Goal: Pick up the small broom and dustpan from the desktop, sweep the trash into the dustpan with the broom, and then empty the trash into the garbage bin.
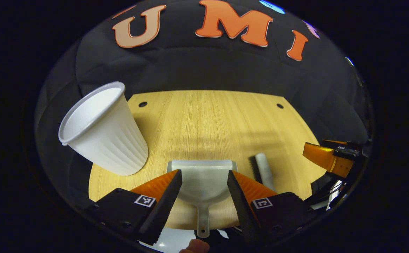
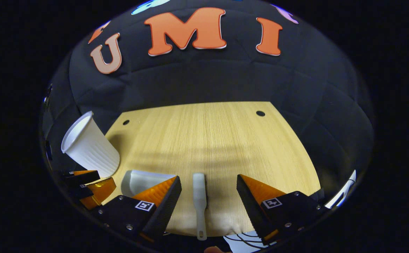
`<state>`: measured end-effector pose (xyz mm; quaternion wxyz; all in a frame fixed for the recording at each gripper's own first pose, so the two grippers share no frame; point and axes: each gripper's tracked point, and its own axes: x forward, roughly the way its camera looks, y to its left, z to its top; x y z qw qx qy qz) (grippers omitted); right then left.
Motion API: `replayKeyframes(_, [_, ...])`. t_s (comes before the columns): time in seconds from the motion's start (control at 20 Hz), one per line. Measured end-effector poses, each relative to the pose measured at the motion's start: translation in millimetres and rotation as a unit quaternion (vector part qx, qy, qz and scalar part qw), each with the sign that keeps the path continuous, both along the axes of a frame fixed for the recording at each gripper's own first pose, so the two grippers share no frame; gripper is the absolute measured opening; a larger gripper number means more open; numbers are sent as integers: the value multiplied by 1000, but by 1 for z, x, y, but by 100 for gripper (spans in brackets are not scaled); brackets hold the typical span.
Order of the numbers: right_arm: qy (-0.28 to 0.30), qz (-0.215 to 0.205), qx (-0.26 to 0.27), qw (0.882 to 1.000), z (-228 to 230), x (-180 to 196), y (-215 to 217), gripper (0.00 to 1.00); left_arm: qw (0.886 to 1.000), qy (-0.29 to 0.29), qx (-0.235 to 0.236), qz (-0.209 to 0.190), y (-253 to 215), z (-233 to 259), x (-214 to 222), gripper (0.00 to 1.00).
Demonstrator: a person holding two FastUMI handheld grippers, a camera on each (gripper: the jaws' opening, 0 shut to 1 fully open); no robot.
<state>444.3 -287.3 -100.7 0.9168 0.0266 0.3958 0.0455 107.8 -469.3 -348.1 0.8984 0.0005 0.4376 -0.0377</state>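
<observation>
- Dustpan (image 1: 204,182) is lying on the desktop (image 1: 211,119) between the spread fingers of the left gripper (image 1: 204,196), untouched.
- Broom (image 2: 199,196) is lying between the spread fingers of the right gripper (image 2: 208,200).
- White cup (image 1: 102,130) is standing ahead-left.

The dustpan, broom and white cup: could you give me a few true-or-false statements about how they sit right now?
1. The dustpan lies flat on the wooden table. True.
2. The left hand-held gripper is clamped on the dustpan. False: it is open, fingers apart either side.
3. The broom lies between the right hand-held gripper's open fingers. True.
4. The white cup has tipped over. False: it stands upright, mouth up.
</observation>
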Motion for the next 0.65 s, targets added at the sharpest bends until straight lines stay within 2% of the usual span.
replayKeyframes(0.2, [-103, 12, -6, 995, 68, 21, 5, 95, 994, -111, 1, 13, -9, 39, 30, 84])
replayKeyframes(0.4, [-169, 24, 16, 985, 126, 27, 21, 95, 977, -212, 6, 24, -11, 59, 45, 84])
replayKeyframes(0.65, [-298, 6, 10, 955, 186, 45, 10, 95, 947, -319, 17, 45, -7, 107, 34, 83])
